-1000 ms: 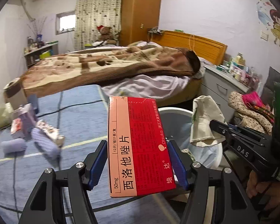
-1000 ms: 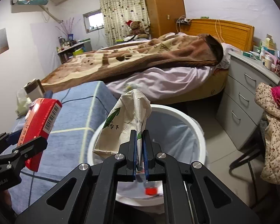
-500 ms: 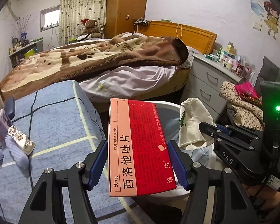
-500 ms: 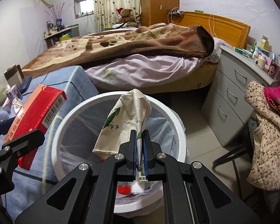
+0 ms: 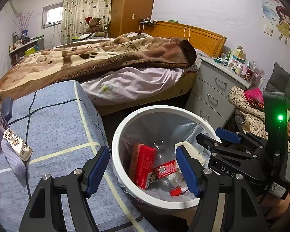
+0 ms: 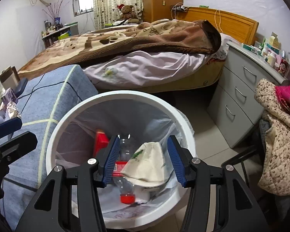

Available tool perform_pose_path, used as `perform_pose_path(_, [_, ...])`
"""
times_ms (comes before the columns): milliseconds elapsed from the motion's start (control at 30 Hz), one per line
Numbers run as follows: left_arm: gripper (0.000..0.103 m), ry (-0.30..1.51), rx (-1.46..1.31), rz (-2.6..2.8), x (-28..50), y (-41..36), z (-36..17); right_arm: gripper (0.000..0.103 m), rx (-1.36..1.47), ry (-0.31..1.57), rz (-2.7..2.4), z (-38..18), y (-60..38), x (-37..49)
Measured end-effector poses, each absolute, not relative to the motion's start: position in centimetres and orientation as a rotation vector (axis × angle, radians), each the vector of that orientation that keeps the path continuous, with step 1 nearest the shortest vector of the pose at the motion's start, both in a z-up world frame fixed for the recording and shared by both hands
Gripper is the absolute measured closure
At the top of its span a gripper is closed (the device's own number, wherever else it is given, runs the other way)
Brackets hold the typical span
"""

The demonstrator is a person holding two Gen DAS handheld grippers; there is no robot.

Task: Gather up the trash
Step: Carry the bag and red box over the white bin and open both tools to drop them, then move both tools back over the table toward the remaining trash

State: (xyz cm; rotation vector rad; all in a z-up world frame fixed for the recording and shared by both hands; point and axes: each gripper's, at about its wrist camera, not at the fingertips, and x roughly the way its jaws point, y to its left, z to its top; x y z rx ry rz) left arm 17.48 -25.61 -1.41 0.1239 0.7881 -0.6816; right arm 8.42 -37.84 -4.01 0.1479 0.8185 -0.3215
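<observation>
A white round bin [image 5: 160,108] [image 6: 125,94] with a clear liner stands below both grippers. Inside it lie a red medicine box [image 5: 141,164] [image 6: 100,138], a clear plastic bottle [image 5: 164,171] [image 6: 125,183] with a red cap, and a crumpled white paper bag [image 6: 147,164]. My left gripper [image 5: 142,170] hangs over the bin's near-left rim, jaws opening, with nothing between the pads. My right gripper [image 6: 143,161] [image 5: 209,133] is over the bin too, jaws opening. The paper bag lies loose below it, free of the pads.
A surface under a blue cloth [image 5: 54,127] left of the bin carries wrappers and small boxes [image 5: 15,145]. Beyond it is a bed with a brown blanket [image 5: 106,58]. At the right are grey drawers [image 6: 241,96] and a chair heaped with clothes [image 6: 276,145].
Both grippers opened. The red box left my left gripper and the white paper bag left my right gripper; both now lie in the bin. Both views shifted closer over the bin.
</observation>
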Motion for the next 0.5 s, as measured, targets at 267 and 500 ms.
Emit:
perform_pose_path(267, [0.032,0.777,0.106,-0.643,17.6,-23.4,-0.8,0.05,0.158,0.793,-0.301,-3.4,-37.1,8.5])
perform_pose_path(500, [0.032,0.756,0.088,-0.594,17.4,-20.4,-0.1,0.05,0.158,0.758,-0.27,-2.5,-35.6,8.7])
